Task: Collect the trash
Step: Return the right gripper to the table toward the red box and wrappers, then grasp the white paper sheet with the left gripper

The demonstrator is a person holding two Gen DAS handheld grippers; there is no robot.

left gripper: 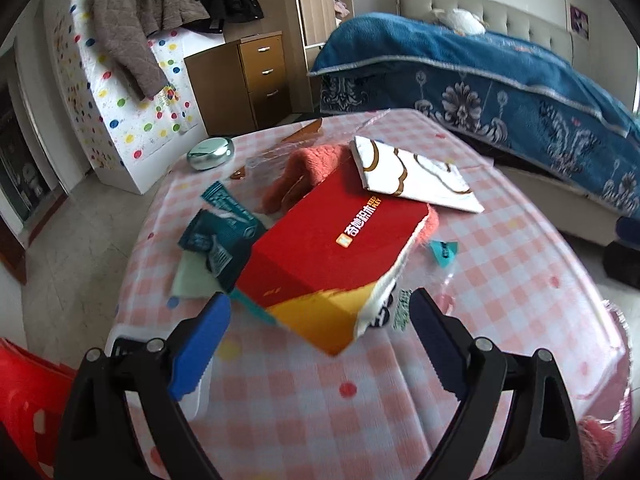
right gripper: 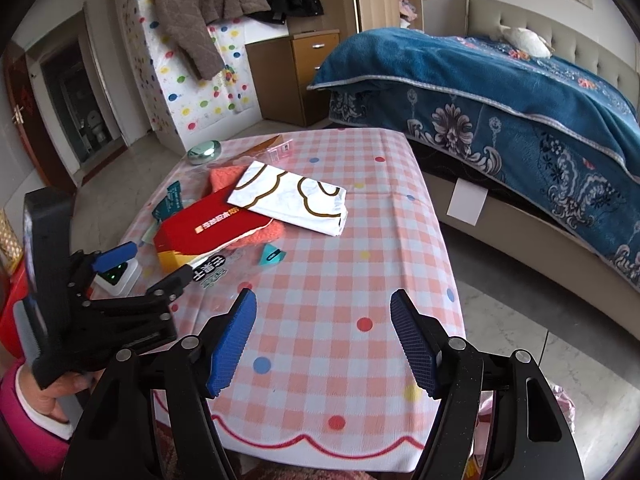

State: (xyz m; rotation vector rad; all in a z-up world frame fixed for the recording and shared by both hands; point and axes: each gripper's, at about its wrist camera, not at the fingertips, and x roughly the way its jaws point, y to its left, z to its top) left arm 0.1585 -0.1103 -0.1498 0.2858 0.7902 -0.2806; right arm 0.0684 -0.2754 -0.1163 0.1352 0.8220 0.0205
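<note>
Both tools, left tool (left gripper: 320, 320) and right tool (right gripper: 324, 336), gaped empty; red box (left gripper: 332, 240) and wrappers (left gripper: 224, 232) remained uncollected at the tabletop (right gripper: 340, 360) centre.

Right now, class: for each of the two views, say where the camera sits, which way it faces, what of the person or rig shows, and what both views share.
Left wrist: sits on the left tongs, low over the table, facing the red box; only its own open fingers show.
Right wrist: sits on the right tongs, above the table's near edge, facing across it toward the bed; its open fingers, the left tongs and a pink-sleeved hand show.
Shared: red box, white patterned packet, checked table, bed.
</note>
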